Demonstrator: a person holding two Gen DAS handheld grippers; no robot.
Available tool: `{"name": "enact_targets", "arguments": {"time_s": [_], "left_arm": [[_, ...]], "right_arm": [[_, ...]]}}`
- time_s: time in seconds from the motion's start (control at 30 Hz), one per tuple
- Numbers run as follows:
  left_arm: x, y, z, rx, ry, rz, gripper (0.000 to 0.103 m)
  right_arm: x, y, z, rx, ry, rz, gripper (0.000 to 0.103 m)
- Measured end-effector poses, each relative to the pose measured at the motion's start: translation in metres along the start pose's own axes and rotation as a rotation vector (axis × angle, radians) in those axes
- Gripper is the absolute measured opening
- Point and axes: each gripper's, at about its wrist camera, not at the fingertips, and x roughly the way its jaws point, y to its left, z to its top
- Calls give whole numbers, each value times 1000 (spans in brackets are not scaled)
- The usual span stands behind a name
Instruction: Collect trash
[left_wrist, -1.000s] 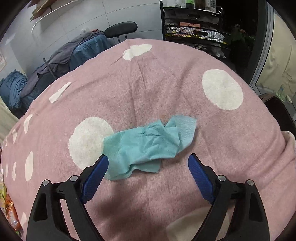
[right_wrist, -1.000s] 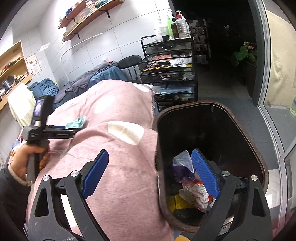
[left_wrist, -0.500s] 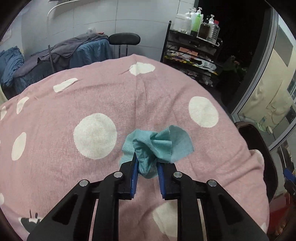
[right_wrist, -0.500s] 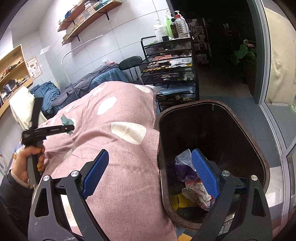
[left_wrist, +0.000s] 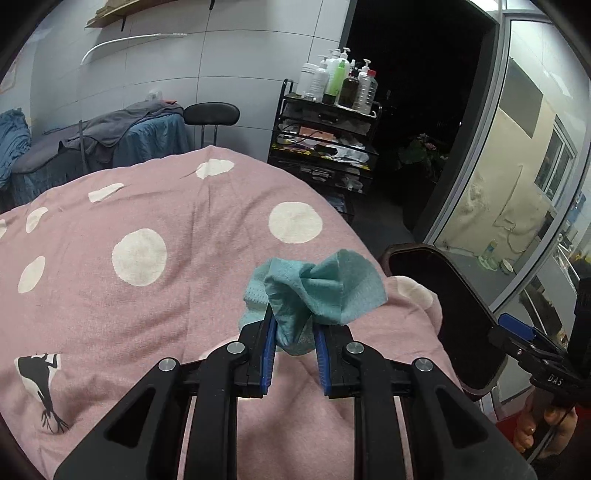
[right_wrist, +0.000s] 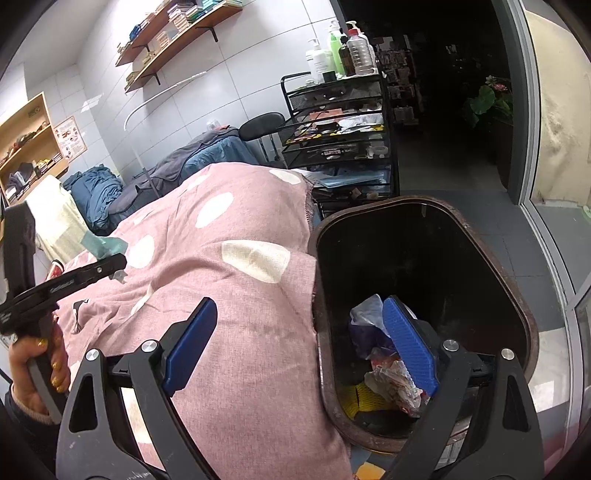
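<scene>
Left wrist view, left gripper (left_wrist: 294, 334): pinches the teal wipe (left_wrist: 321, 291) between its blue pads; the jaws have just closed on it, and the wipe bunches up above them.
Left wrist view, wipe's place: lifted clear of the pink spotted blanket (left_wrist: 147, 302), probably so it can travel without dragging.
Left wrist view, bin (left_wrist: 443, 314): open-topped, just beside the blanket's edge at the right, likely set close to keep the carry short.
Right wrist view, right gripper (right_wrist: 299, 347): jaws spread wide, nothing between them; it hovers at the bin's near rim (right_wrist: 321, 376), seemingly waiting.
Right wrist view, bin contents: crumpled trash (right_wrist: 391, 376) already lies at the bottom.
Right wrist view, wipe (right_wrist: 105, 242): a teal scrap at the left gripper's (right_wrist: 118, 262) tip, over the blanket (right_wrist: 240, 332), well apart from the bin.
</scene>
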Motion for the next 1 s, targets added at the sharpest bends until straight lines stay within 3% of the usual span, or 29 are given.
{"name": "enact_targets", "arguments": {"time_s": [0.33,0.77,0.87,0.9,0.93,1.0], "left_arm": [[-3,-50,-13,30,1,-98,19],[37,-152,-8,205,70,-220,19],[48,-170,-8,251,76,-207,30],[51,-173,-7,262,72,-203,44],[55,-178,-7,281,64,-186,49],[56,-181,-9,299,50,-159,75]], "right_arm": [[-14,-22,-4,40,-19,-26,91],[-38,-72,2,126,-92,-150,91],[-43,-85,3,155,-102,-197,93],[-44,-89,3,163,-103,-209,93],[-46,-96,3,181,-104,-236,94],[-48,-104,4,198,-103,-263,95]]}}
